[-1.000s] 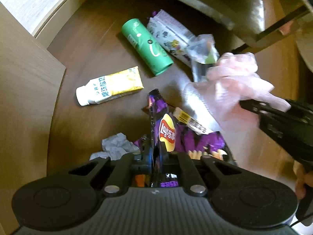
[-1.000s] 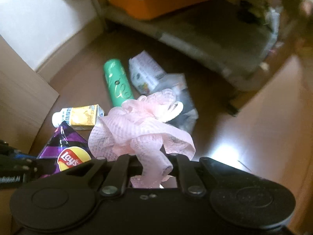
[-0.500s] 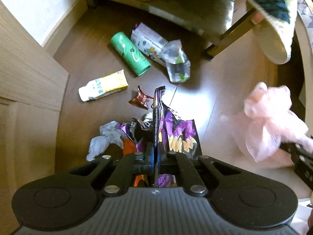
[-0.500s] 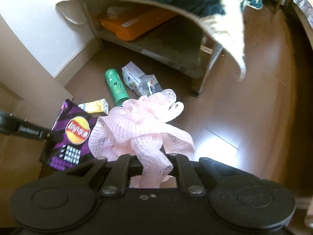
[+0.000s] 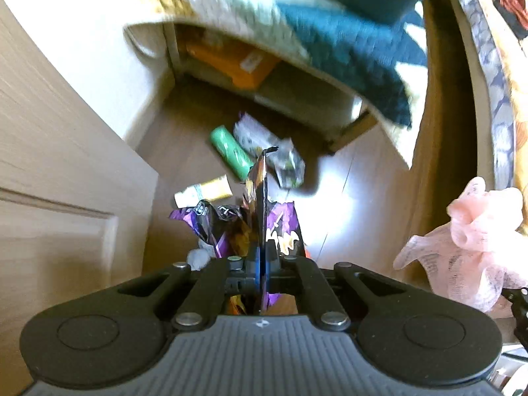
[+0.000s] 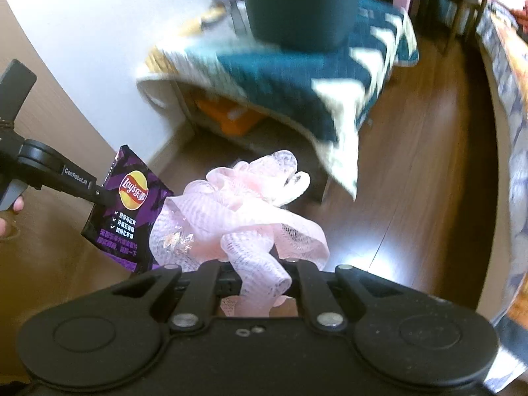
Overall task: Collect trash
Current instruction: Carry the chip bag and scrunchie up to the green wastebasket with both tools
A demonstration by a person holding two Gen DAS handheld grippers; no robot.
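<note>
Left wrist: left gripper (image 5: 263, 260) clamped on purple chip bag (image 5: 264, 204); green can (image 5: 231, 151) beyond the bag. Right gripper (image 6: 257, 274) pinching pink mesh pouf (image 6: 237, 217)

A brown wood floor (image 6: 425, 171) fills the lower right, with a bright glare patch at centre right. A white wall (image 6: 99, 49) stands upper left. A teal and cream blanket (image 6: 297, 76) drapes over a low table (image 5: 349, 132) at top centre.
</note>
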